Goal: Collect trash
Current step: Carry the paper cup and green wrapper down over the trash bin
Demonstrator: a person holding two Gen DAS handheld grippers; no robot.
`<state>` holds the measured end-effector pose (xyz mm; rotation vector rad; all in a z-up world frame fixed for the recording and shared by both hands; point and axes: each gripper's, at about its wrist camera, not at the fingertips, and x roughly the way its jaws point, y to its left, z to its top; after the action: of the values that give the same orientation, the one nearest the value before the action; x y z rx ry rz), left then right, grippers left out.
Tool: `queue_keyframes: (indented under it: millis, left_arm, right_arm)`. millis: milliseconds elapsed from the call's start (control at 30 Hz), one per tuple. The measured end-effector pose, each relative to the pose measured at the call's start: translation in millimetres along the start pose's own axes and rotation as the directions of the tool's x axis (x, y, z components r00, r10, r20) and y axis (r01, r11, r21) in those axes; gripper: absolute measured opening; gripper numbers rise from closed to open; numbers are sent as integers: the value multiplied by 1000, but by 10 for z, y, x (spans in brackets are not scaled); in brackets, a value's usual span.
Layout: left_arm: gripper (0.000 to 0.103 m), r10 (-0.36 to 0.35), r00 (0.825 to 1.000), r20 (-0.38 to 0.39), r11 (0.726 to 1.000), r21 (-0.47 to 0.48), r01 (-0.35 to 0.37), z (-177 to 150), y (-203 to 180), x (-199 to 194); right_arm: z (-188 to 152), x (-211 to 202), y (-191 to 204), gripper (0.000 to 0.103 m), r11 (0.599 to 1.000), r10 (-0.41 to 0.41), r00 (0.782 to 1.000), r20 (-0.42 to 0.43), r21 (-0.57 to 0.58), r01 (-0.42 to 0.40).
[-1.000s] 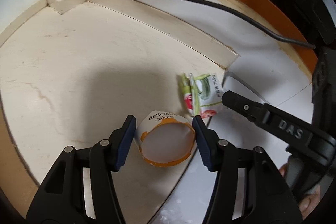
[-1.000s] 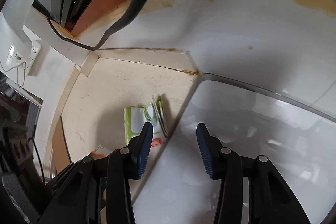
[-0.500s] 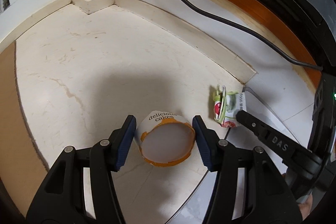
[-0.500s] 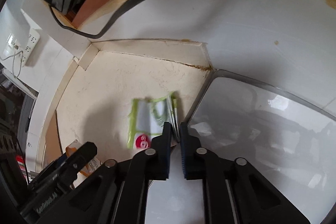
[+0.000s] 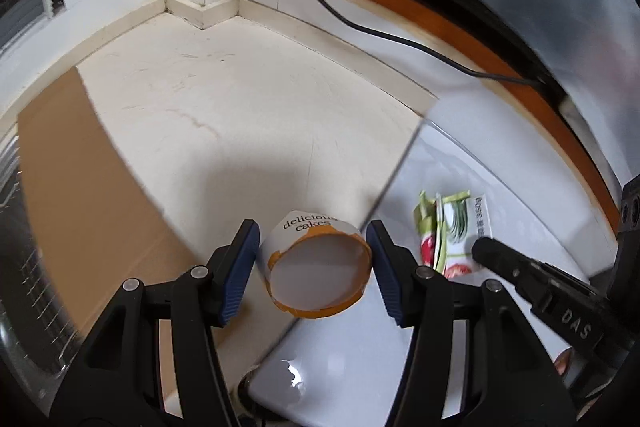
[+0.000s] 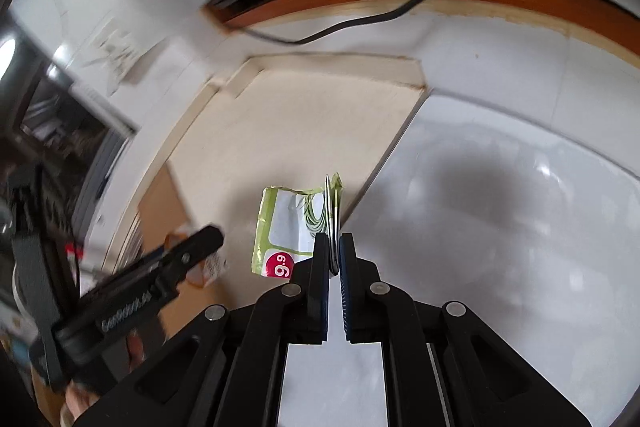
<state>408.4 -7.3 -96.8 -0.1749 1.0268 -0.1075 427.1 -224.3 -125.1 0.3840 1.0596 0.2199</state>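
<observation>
Above the cream floor (image 5: 224, 115), which runs bare and wide back to the skirting corner (image 5: 202, 13), both grippers hang clear of the ground. A brown cardboard sheet (image 5: 84, 187) borders the floor on one side, a glossy white surface (image 5: 452, 163) with a straight edge on the other, and a black cable (image 5: 384, 35) trails along the orange frame (image 5: 460, 23) behind.

The left wrist view alone shows the paper cake cup (image 5: 318, 269) – white with an orange rim, printed "delicious cakes" – clamped sideways between the blue pads of the left gripper (image 5: 312, 271), jaws partly spread to its width. It also shows the right gripper's black finger beside the wrapper's printed face.

The right wrist view alone shows a red "9.9" sticker on the green and white wrapper (image 6: 288, 227). The right gripper (image 6: 334, 253) is pressed nearly together, pinching the wrapper's folded edge – the rest of it hangs off to the side, in the air over the floor.
</observation>
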Motion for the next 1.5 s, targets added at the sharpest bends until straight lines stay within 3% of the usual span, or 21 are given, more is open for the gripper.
queue_keyframes:
  millis: [267, 433, 567, 733, 967, 1200, 1333, 1500]
  left_arm:
    - [53, -29, 1000, 0, 997, 66, 29, -716, -19, -839]
    - [53, -48, 999, 2, 995, 85, 48, -1339, 24, -1318]
    - [53, -28, 1000, 1, 993, 115, 27, -1818, 7, -1548]
    - [53, -15, 1000, -2, 987, 159, 15, -2503, -21, -1658]
    - [53, -17, 996, -85, 985, 167, 32, -3363, -6, -1366]
    - [53, -26, 983, -181, 982, 180, 59, -4137, 115, -832]
    - [53, -1, 978, -210, 981, 191, 42, -4512, 231, -423]
    - [53, -4, 957, -290, 990, 131, 44, -4801, 422, 51]
  right_arm:
    - [-970, -734, 413, 6, 993, 56, 998, -31, -102, -59]
    - [-1646, -1115, 548, 6, 985, 72, 996, -54, -150, -79]
    - [-2224, -1379, 642, 6, 974, 76, 996, -52, -209, -85]
    - [-2923, -1519, 673, 6, 953, 30, 999, -26, -301, -37]
    - [-3771, -1220, 469, 6, 937, -42, 996, -77, -350, 13]
    - [-4407, -619, 23, 6, 958, -79, 976, -202, -287, 18]
    - [-4644, -128, -279, 6, 973, -87, 953, -289, -229, 20]
    - [-4808, 438, -565, 6, 989, -81, 918, -388, -148, 25]
